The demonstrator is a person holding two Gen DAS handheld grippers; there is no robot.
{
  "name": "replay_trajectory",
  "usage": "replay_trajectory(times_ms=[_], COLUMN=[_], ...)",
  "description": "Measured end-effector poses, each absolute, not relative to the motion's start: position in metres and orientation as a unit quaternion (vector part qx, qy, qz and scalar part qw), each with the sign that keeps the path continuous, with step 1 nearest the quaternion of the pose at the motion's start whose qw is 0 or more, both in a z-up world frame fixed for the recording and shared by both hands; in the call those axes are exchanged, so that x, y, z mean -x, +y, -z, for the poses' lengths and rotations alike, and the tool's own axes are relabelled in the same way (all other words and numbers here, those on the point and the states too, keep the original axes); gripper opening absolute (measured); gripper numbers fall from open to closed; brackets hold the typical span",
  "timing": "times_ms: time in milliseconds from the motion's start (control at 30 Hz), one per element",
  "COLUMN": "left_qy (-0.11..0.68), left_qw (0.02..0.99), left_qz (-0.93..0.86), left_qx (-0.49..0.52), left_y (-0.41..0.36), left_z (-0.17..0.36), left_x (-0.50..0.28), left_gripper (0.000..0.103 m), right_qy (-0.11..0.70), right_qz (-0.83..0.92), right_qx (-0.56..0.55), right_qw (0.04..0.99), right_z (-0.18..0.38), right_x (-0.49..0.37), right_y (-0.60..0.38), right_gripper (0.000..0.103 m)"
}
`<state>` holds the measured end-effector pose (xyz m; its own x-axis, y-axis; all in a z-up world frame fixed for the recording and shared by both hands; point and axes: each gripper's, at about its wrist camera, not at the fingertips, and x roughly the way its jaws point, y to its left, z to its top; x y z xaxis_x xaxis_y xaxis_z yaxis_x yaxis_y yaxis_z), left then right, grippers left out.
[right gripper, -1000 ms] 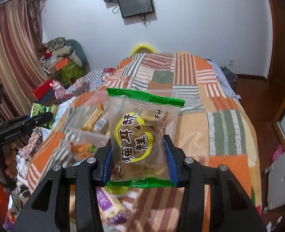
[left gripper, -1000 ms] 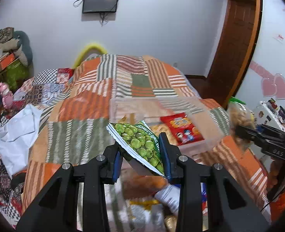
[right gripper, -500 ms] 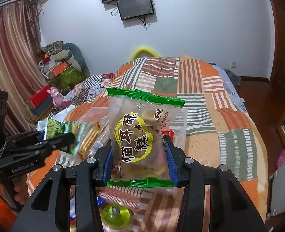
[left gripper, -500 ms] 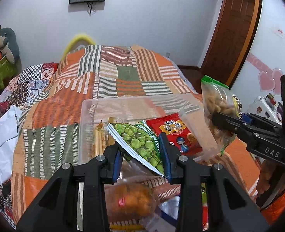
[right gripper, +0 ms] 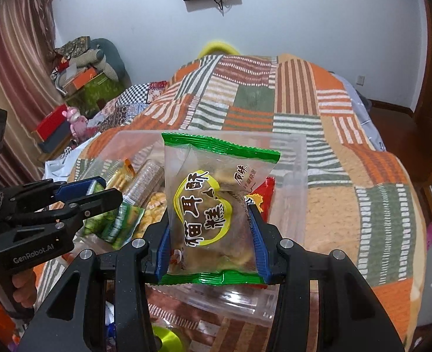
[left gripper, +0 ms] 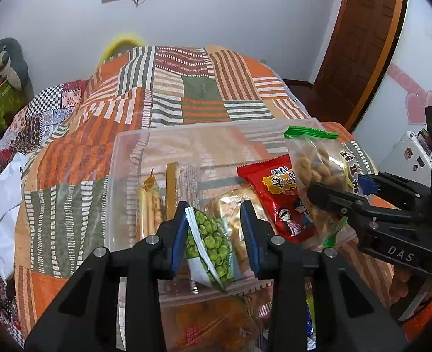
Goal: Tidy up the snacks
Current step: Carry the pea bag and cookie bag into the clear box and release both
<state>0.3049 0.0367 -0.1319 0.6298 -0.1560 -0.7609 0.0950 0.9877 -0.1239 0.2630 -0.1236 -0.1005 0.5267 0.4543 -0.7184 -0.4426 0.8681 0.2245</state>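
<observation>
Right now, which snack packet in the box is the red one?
The red packet with cartoon children lies flat at the right of the clear box; the others inside are yellow or clear-wrapped biscuits.

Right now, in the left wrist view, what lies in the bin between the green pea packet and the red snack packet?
A clear bag of golden puffed snacks lies between the green pea packet and the red snack packet, inside the clear bin.

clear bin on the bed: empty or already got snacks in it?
Partly filled. The clear bin already holds a red packet, wrapped biscuit sticks and a golden snack bag; much of its floor is bare.
</observation>
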Motion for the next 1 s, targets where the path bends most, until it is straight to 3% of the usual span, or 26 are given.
replay_trajectory(times_ms=[167,300,467,600,1000], left_qy=[0.434,0.431,0.416,0.405,0.412], left_qw=[0.897,0.898,0.907,0.911,0.906], left_qz=[0.063,0.059,0.053,0.052,0.084], left_qx=[0.053,0.066,0.049,0.052,0.045], left_y=[0.045,0.052,0.055,0.058,0.023], left_z=[0.134,0.129,0.113,0.101,0.094], left_x=[-0.304,-0.293,-0.272,-0.254,-0.217], left_gripper=[0.036,0.052,0.055,0.063,0.072], right_qy=[0.421,0.422,0.408,0.399,0.391], right_qz=[-0.246,-0.243,-0.246,-0.252,-0.259], right_qx=[0.003,-0.001,0.004,0.007,0.031], right_qw=[0.873,0.873,0.879,0.881,0.882], right_z=[0.101,0.099,0.086,0.075,0.072], right_x=[-0.265,-0.261,-0.249,-0.236,-0.195], right_y=[-0.121,-0.127,-0.132,-0.137,-0.151], right_gripper=[0.047,0.051,0.059,0.06,0.063])
